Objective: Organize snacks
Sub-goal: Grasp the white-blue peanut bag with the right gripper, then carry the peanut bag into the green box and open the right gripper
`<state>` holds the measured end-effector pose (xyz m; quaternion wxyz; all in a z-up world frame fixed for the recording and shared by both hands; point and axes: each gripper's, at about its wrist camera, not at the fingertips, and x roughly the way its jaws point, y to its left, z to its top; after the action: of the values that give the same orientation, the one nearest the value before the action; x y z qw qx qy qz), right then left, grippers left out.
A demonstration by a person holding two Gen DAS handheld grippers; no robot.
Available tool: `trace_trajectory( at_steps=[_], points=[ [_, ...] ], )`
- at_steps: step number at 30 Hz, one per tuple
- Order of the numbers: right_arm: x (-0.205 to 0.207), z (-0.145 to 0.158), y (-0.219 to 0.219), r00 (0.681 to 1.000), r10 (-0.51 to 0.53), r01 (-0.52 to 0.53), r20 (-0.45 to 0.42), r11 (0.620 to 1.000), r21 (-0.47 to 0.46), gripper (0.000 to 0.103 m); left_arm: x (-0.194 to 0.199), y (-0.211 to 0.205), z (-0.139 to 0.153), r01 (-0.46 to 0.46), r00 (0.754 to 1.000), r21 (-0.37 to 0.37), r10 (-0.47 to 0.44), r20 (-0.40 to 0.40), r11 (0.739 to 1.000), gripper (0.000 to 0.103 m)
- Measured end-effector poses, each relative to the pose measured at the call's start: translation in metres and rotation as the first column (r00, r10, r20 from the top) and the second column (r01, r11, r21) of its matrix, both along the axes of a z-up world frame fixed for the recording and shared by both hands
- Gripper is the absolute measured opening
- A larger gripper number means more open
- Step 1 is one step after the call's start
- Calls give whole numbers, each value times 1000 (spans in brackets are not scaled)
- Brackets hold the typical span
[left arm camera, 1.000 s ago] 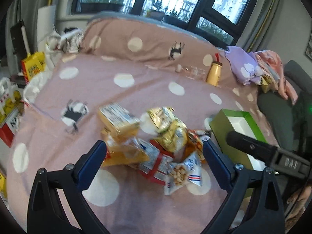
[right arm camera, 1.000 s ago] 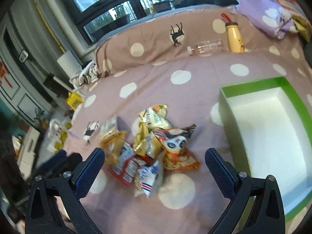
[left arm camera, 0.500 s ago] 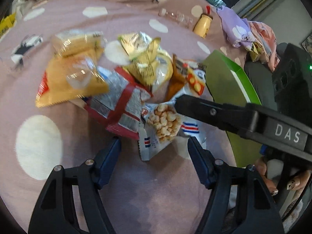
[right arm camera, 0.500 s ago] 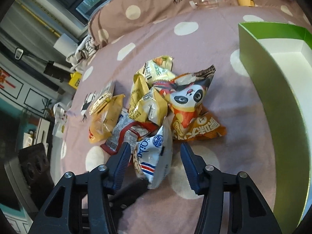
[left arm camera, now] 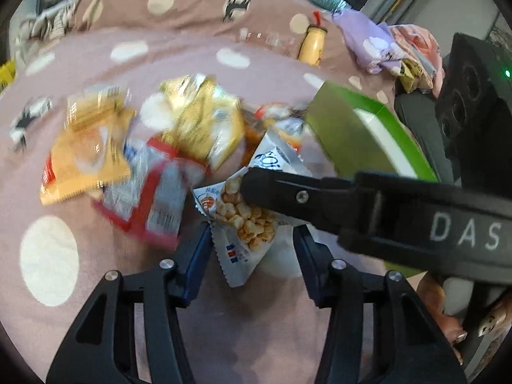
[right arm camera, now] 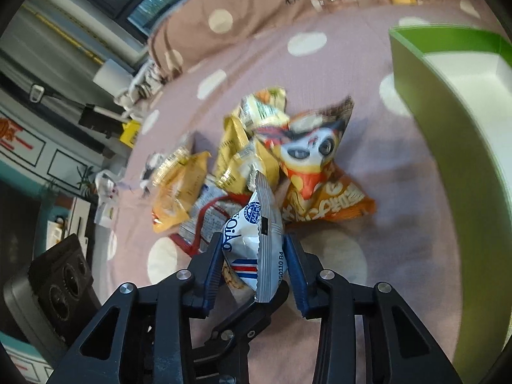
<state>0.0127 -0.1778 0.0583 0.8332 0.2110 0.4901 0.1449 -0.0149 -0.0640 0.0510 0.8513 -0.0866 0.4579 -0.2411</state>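
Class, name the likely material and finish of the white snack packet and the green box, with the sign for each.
White snack packet: likely thin plastic film, glossy; it crinkles, catches light, has a serrated sealed edge.
Green box: probably cardboard, matte; stiff straight walls, green outside, white inside.

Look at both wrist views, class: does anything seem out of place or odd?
Yes. Both grippers are closing on one white snack packet: the right gripper pinches it upright while the left gripper straddles its lower corner. The green box beside the pile shows nothing inside.
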Motion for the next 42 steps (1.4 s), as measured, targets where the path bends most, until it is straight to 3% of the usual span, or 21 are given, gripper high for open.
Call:
trace_trajectory(
  at_steps=[6,11,14,22,24,35,37,38,41,42],
  points=[
    [-16,38,-40,989,-73,72,131,997,17,40,-1,-31,39,49,994,-15,-47,104,999,51],
    [-26,48,-85,976,-153,141,158,987,83,40,6,-72,54,118,984,9,-118,136,993,51],
    [-32,51,-118,961,-229,209,155,969,134,40,10,-97,60,159,978,12,-159,139,987,51],
    [-38,48,-162,921,-370,353,118,925,143,40,16,-151,55,267,954,27,-268,134,963,47],
    [-42,45,-176,906,-411,395,100,907,142,40,16,-162,52,282,950,36,-284,129,959,38],
    [-50,32,-206,883,-468,456,40,874,167,41,13,-186,42,315,943,44,-317,98,948,40],
    [-49,34,-204,881,-471,461,45,875,147,46,10,-180,47,316,942,33,-318,110,948,40],
    [-49,35,-203,879,-473,463,53,875,141,56,8,-175,50,314,941,27,-315,121,949,41],
    [-52,42,-196,876,-471,457,102,879,134,77,5,-155,57,283,949,30,-285,138,959,54],
    [-52,46,-192,878,-464,451,118,884,124,79,4,-147,59,268,952,28,-269,144,963,58]
  ],
)
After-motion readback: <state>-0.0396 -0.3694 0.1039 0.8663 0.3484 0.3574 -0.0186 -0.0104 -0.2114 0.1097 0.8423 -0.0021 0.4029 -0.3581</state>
